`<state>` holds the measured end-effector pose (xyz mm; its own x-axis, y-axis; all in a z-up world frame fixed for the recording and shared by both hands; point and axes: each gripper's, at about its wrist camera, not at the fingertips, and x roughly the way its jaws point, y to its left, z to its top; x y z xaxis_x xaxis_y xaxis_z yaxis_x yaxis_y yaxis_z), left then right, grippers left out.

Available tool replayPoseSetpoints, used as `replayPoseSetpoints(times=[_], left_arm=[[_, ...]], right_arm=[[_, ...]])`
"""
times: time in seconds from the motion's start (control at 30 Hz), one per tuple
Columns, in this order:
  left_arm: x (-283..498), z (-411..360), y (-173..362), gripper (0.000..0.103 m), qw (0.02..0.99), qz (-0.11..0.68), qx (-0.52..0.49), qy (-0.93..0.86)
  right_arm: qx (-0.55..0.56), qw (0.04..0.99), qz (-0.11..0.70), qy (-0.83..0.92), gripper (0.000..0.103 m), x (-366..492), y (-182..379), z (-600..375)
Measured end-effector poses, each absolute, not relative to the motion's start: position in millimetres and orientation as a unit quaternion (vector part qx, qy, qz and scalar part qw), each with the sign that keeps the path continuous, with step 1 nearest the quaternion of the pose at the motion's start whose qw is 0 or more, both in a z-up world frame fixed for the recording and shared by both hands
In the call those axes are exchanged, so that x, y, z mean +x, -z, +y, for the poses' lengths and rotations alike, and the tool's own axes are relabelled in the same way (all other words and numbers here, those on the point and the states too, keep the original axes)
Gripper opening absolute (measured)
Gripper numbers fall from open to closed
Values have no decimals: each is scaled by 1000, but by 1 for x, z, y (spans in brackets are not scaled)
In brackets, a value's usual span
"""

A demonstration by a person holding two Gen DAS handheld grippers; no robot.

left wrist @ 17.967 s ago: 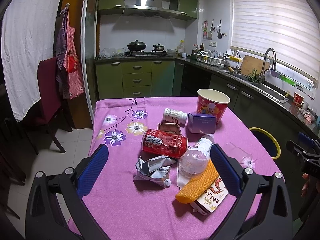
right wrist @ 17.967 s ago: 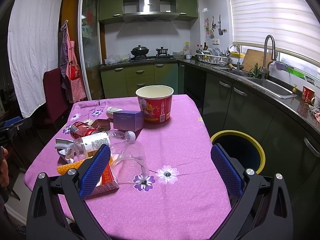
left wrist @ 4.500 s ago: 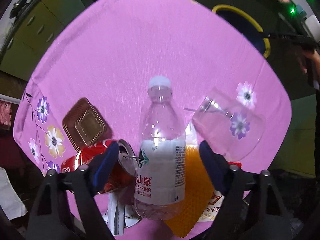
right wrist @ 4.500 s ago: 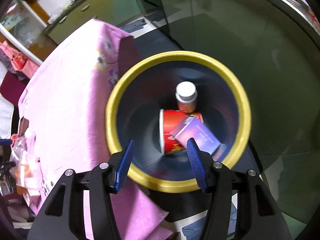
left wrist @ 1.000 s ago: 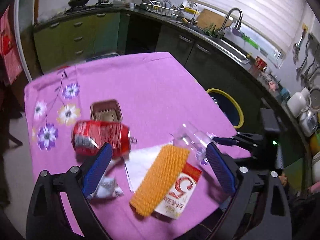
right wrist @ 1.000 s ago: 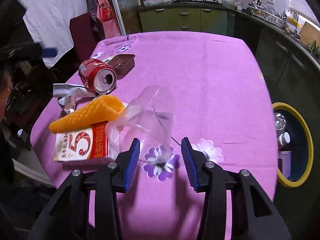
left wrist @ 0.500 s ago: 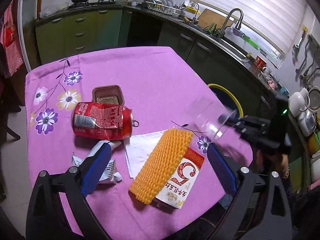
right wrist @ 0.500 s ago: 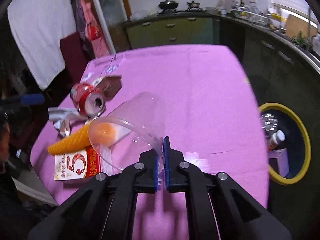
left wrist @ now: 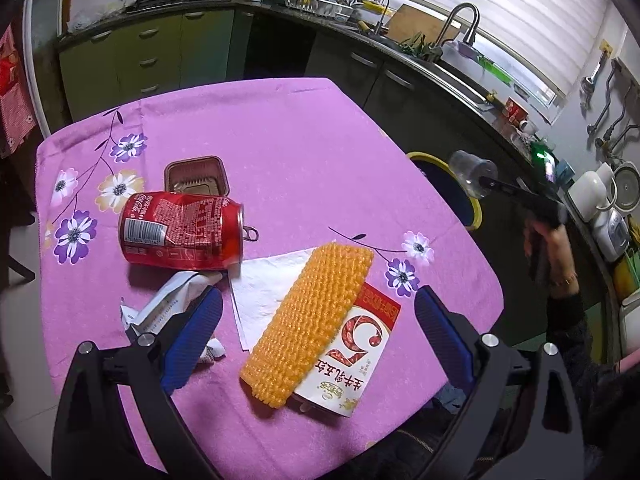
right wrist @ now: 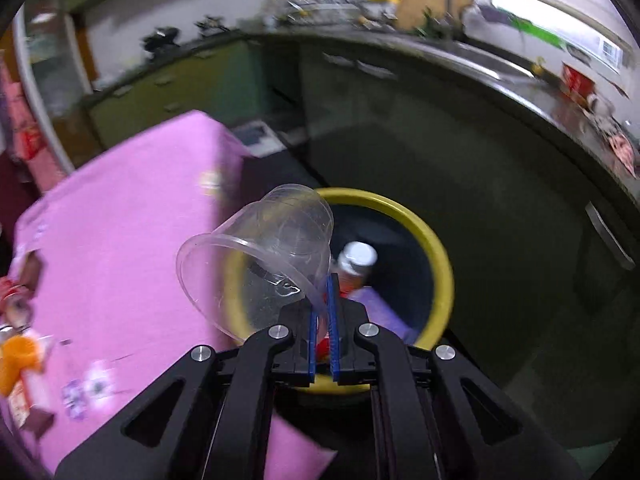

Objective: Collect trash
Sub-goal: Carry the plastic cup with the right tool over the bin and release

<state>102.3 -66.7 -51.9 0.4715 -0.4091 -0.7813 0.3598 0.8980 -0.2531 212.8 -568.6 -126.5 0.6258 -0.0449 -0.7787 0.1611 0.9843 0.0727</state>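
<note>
We hold the cup [right wrist: 276, 248] by its rim, right gripper [right wrist: 323, 300] clenched, above the bin [right wrist: 436, 256] — next we release it; left gripper [left wrist: 316, 320] spread wide over the table [left wrist: 280, 128].

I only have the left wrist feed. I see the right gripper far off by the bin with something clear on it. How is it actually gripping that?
Observer: The right gripper is shut on the rim wall of the clear plastic cup; one finger sits inside the cup, the other outside.
Operator: Is the cup over the bin opening yet?
Observer: Partly, as the right wrist view shows it. The cup overlaps the near-left part of the yellow-rimmed bin, its mouth tipped toward the table.
Operator: What's in the bin?
Observer: A white-capped bottle shows inside, with something purple below it. The rest is hidden behind the cup and fingers.
</note>
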Motion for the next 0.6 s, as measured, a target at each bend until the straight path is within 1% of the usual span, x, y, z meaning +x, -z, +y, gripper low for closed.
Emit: replayPoseSetpoints(times=[0.07,0.1,0.17,0.23,0.27,0.37,0.5,0.57,0.6], left_arm=[[101,-70,54,92,854,469,-21,226],[101,-71,54,92,852,471,-18,228],[100,-78,58,93,845,478,-1,239],[100,-85,62,93,835,489,23,252],[101,-89,66,93,829,495,34,260],[106,-98,76,93,812,512,58,274],[115,-107,91,93,797,529,88,279],[119,-110,96,93,794,533,98,277],[121,-112,99,92,791,535,102,278]], right_arm=[[73,891,443,70,7,227,141,-582],[79,885,452,78,9,235,151,-590],[94,879,460,85,21,242,160,-599],[114,877,459,83,24,240,164,-606],[118,880,454,79,24,236,163,-604],[117,889,437,74,30,217,154,-597],[119,895,425,61,30,195,142,-587],[120,899,419,52,37,183,135,-581],[120,900,416,49,38,177,131,-578]])
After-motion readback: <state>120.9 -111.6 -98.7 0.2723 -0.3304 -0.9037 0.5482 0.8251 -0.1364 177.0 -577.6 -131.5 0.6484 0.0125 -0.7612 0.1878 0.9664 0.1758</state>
